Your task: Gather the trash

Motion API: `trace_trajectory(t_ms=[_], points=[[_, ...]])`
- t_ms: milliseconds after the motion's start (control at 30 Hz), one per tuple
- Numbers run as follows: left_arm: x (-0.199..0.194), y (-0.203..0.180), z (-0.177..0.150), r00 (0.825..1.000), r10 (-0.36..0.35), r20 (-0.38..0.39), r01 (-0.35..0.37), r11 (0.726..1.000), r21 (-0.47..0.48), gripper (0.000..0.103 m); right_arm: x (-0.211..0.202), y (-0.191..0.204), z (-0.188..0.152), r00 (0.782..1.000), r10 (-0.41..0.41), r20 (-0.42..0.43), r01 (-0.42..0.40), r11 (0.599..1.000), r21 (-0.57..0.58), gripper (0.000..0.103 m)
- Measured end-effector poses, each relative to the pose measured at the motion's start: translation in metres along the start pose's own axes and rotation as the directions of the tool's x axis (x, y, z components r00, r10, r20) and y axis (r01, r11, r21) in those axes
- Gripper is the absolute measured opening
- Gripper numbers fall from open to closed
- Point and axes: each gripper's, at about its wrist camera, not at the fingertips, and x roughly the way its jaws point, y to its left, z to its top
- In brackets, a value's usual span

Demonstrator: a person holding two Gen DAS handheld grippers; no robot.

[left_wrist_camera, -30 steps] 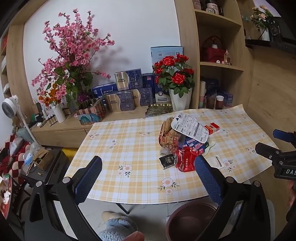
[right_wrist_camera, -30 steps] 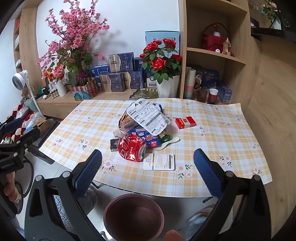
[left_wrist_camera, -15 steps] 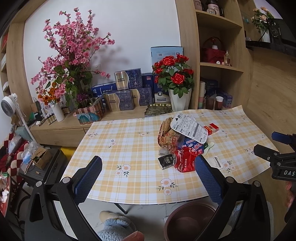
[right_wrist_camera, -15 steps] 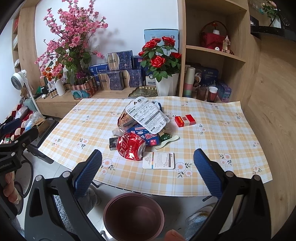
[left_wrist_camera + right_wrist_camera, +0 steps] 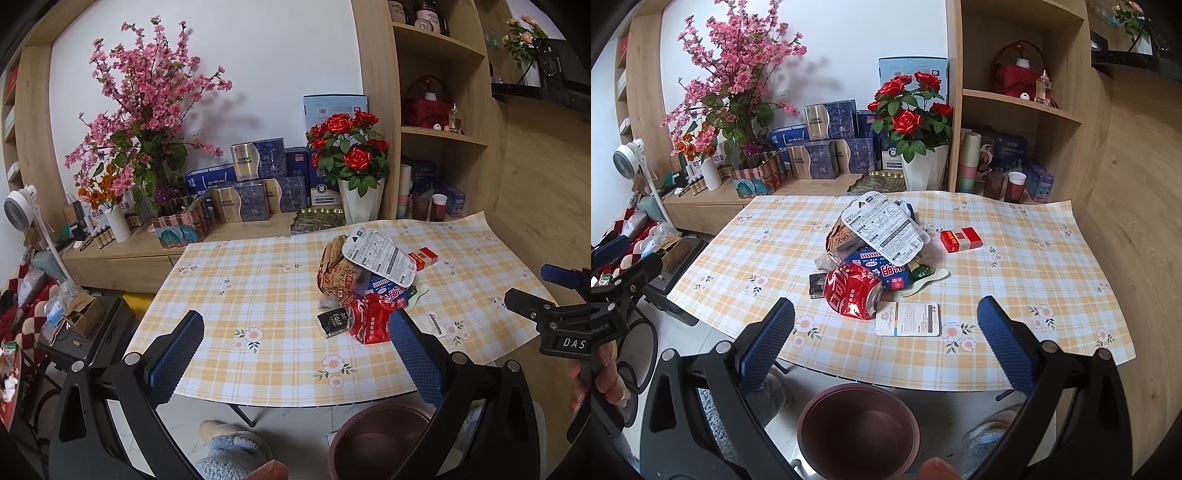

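on the checked table, a crushed red can is lying nearest, light and dented, best pinched across its body; both the left gripper and right gripper are gaping wide, holding nothing.

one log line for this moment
phase: approach | left gripper: open | right gripper: open | trash pile: on table | bin: on floor

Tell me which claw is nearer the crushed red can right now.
Right, though not by much. The right claw hangs open at the table's near edge, directly facing the crushed red can. The left claw, also open, sits off toward the can's left.
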Motion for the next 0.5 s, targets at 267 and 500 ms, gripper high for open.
trace_trajectory(t_ms=[267,500], points=[[0.0047,0.0008,-0.0027,1.0,0.004,-0.011,-0.004,1.0,-0.007,0.098,0.0029,0.0021,-0.0005,1.0,0.002,-0.003,-0.002,1.0,-0.003,0.097],[0.0058,0.0001,-0.0061,1.0,-0.001,-0.014,0.0,1.0,-0.001,0.098,0.0038,0.0027,-0.001,1.0,0.0,-0.005,0.0,1.0,-0.002,0.097]])
